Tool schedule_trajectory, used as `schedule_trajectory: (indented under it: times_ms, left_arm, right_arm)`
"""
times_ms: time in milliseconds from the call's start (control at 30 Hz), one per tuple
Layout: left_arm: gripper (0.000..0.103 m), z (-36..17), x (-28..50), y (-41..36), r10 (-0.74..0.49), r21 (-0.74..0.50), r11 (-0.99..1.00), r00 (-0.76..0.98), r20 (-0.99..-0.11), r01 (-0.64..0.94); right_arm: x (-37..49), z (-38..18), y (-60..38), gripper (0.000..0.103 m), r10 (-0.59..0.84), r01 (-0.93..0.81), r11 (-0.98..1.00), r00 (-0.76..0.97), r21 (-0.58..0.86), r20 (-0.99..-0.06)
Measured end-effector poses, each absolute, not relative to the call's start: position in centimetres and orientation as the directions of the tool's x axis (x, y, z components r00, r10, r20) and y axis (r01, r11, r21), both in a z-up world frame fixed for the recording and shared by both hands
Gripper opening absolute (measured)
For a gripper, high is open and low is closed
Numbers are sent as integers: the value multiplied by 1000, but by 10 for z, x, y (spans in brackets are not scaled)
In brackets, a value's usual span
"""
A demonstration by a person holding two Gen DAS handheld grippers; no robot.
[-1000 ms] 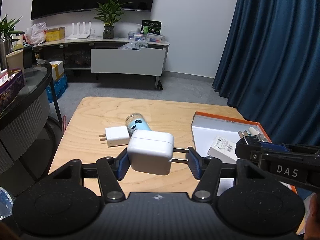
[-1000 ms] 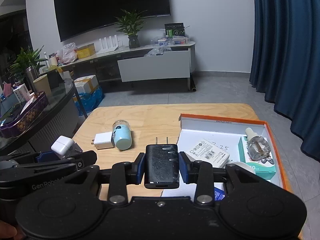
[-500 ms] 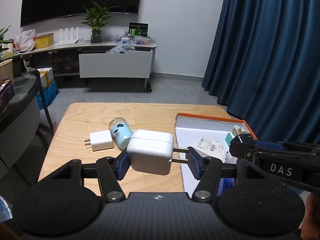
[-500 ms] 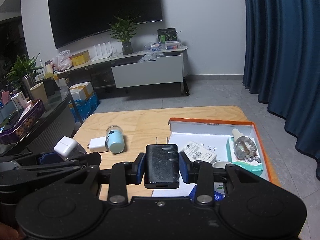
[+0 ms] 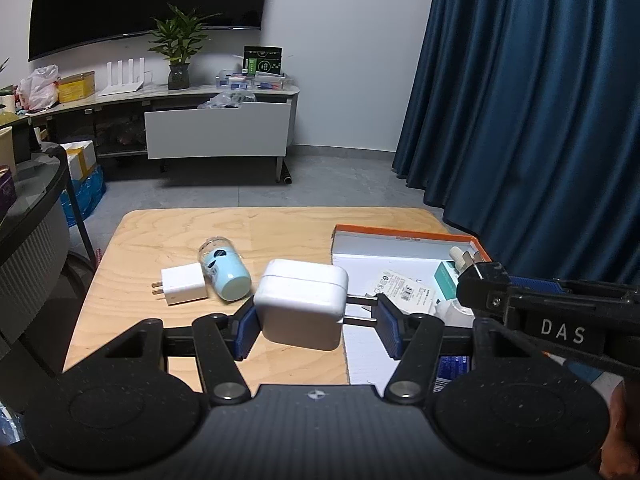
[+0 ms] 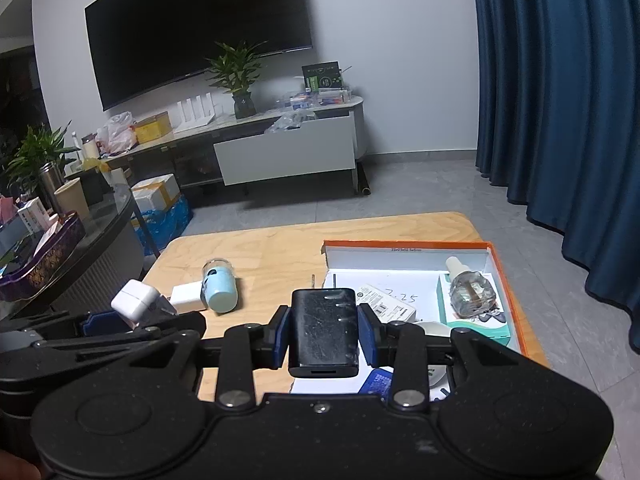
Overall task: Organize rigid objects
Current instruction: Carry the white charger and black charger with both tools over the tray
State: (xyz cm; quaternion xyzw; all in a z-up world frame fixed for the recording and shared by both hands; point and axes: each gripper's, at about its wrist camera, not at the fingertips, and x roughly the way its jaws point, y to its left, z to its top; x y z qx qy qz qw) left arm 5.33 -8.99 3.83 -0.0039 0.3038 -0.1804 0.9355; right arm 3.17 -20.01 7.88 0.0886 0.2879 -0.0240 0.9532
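My left gripper (image 5: 316, 316) is shut on a white square charger (image 5: 300, 302), one pad on its body and the other on its metal prongs, above the table's near edge. My right gripper (image 6: 323, 330) is shut on a black charger (image 6: 323, 322) with its prongs pointing forward, beside the orange-rimmed white box (image 6: 404, 245). The right gripper shows from the side in the left wrist view (image 5: 476, 280), and the left gripper with its white charger (image 6: 134, 304) appears at the left of the right wrist view. A small white plug adapter (image 5: 182, 283) and a light blue bottle (image 5: 224, 274) lie on the wooden table (image 5: 160, 232).
The box holds a clear refill bottle (image 6: 470, 288) on a teal packet, a white labelled packet (image 6: 386, 304) and a blue item near its front. A dark round side table (image 6: 60, 264) with clutter stands to the left. Blue curtains (image 5: 540, 120) hang on the right.
Both views have shifted toward the right, so the table and box sit further left in frame. Both grippers keep their chargers.
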Motion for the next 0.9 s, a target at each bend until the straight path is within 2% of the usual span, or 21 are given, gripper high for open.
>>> schedule_trajectory:
  times_ms: [900]
  left_arm:
    - [60,34,51,-124,-403,-103,899,716,-570,425]
  right_arm:
    - [26,75,-232,44,-55,174,971,833,167,-551]
